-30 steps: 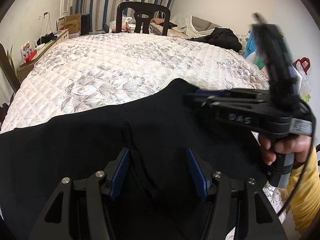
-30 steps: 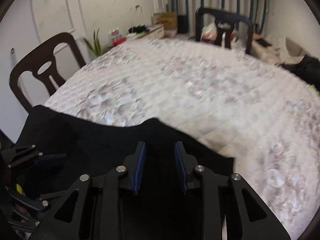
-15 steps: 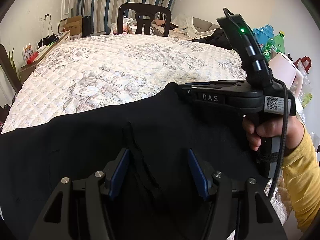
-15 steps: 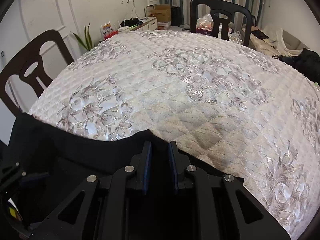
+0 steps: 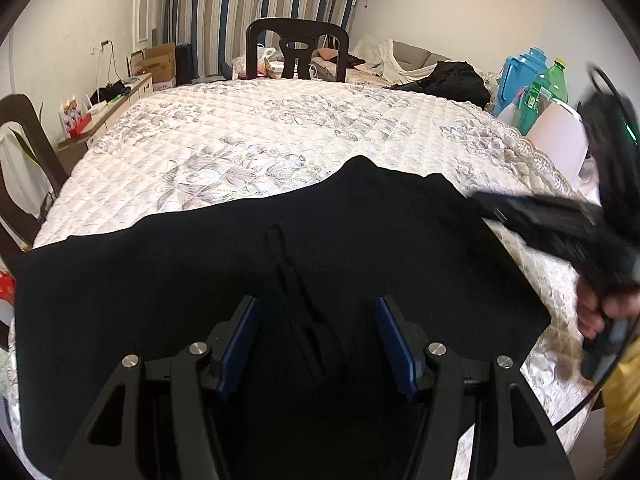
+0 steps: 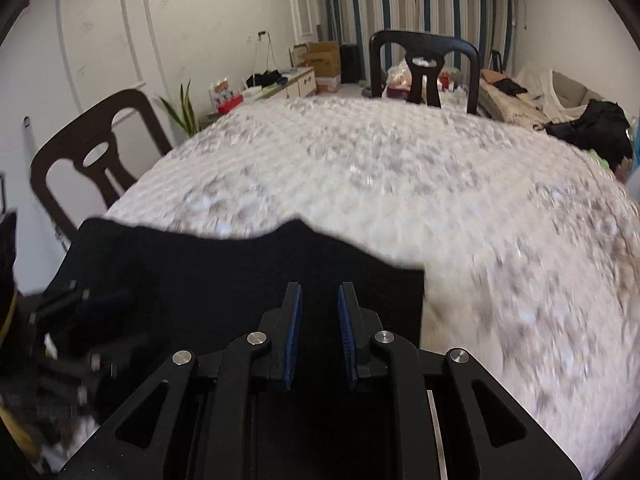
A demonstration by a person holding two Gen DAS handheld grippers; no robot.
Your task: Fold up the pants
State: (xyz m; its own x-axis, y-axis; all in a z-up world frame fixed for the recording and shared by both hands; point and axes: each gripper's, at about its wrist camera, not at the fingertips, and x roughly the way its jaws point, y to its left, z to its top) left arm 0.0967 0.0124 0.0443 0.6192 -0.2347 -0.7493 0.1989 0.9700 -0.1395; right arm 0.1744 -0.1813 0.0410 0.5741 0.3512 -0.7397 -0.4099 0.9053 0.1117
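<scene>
Here, left edge: the surface (image 5: 260, 128) drops off near a dark chair (image 6: 92, 152), and the pants hang a little over that side.
Left hand-held gripper (image 5: 316, 308): spread wide, hovering over the middle of the pants, pinching nothing.
Pants (image 5: 200, 272): black, laid flat and sideways along the near edge of the surface, with a pointed bulge on the far side.
Right hand-held gripper (image 6: 320, 292): jaws have just been closing and are now a narrow gap apart; nothing is between them, with cloth only below.
Step in hand: probably lining up for a fold, both tools above the cloth and neither gripping.
Next move: likely needs a firm pinch on one end's edge, catching all layers, then a low carry across to the other end.
Open room: the far half of the surface is bare.
Right edge: the lace hem is close, with bottles (image 5: 544, 92) beyond it.
</scene>
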